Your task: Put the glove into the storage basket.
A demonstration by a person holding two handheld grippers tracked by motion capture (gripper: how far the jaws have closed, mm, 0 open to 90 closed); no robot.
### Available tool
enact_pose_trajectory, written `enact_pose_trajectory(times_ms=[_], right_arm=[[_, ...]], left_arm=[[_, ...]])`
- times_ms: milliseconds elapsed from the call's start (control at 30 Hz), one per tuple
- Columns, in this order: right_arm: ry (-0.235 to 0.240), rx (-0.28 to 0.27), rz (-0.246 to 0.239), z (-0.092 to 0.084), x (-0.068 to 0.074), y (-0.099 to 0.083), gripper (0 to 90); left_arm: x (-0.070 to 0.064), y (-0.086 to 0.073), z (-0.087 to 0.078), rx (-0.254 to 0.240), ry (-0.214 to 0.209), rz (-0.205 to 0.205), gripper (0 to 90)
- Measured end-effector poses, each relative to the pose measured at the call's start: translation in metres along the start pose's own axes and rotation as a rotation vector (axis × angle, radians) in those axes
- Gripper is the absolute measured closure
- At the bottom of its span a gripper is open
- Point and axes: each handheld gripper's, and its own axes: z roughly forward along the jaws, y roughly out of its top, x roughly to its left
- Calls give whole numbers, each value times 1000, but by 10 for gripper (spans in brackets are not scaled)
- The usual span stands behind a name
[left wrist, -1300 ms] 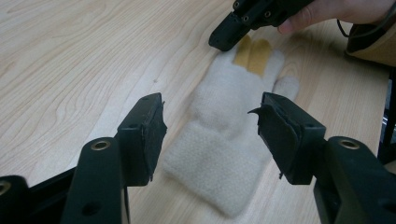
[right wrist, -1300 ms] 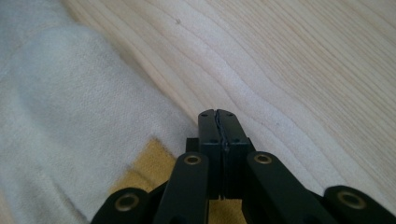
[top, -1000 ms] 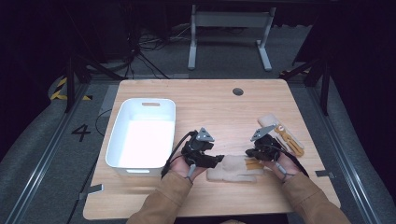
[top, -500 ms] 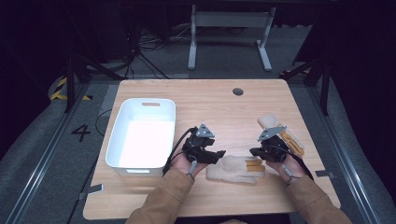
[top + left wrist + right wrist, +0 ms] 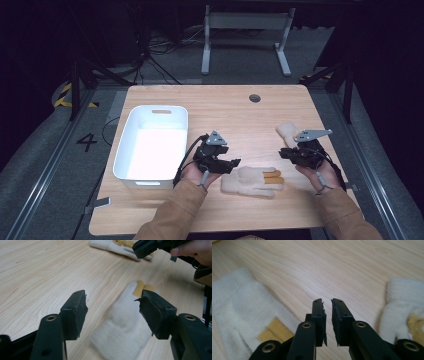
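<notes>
The near glove (image 5: 252, 181), cream wool with tan fingertips, is lying flat close to the front edge of the table (image 5: 210, 110), cuff toward the left gripper (image 5: 234, 162) and fingers pointing at the right gripper (image 5: 284, 153). Nothing is gripping it. In the left gripper view the jaws are standing wide apart, framing the cuff end of the glove (image 5: 125, 325) without touching it.

The right gripper is sitting a little farther back and to the right. Half a second ago its tip was down at the glove's fingers; now it is drawing clear of them, with bare wood showing between. Its own view shows the jaws nearly together with a narrow slit between them, holding nothing, and the near glove (image 5: 239, 302) off to one side.

Judging from this, the right hand is done straightening or laying out the glove, and the left gripper, already spread over the cuff, is probably the one taking it next.

Just behind the right gripper the second glove (image 5: 287, 132) is resting on the table, partly covered by the tool. Farther left, the white bin (image 5: 131, 145) is standing empty, a likely destination for both gloves. Neither glove is in it yet.
</notes>
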Motion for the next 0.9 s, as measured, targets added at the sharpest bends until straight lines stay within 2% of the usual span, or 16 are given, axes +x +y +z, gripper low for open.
enact_pose_trajectory(times_ms=[267,300,433,467,500,700,900], right_arm=[[-46,-46,73,-12,-18,-2,718],[-66,-54,101,-15,-27,-4,694],[-106,-63,148,-18,-42,-9,668],[-106,-63,148,-18,-42,-9,668],[-126,-62,180,-18,-51,-12,649],[-167,-50,224,-14,-67,-18,596],[-224,-32,235,-5,-77,-23,562]], left_arm=[[0,-2,-3,-10,-3,-9,384],[0,-3,-4,-10,2,-7,385],[1,-6,-6,-2,12,-9,385],[1,-6,-6,-2,12,-9,385],[1,-7,-7,1,15,-13,385],[1,-10,-9,12,23,-13,380],[0,-13,-9,23,35,-8,376]])
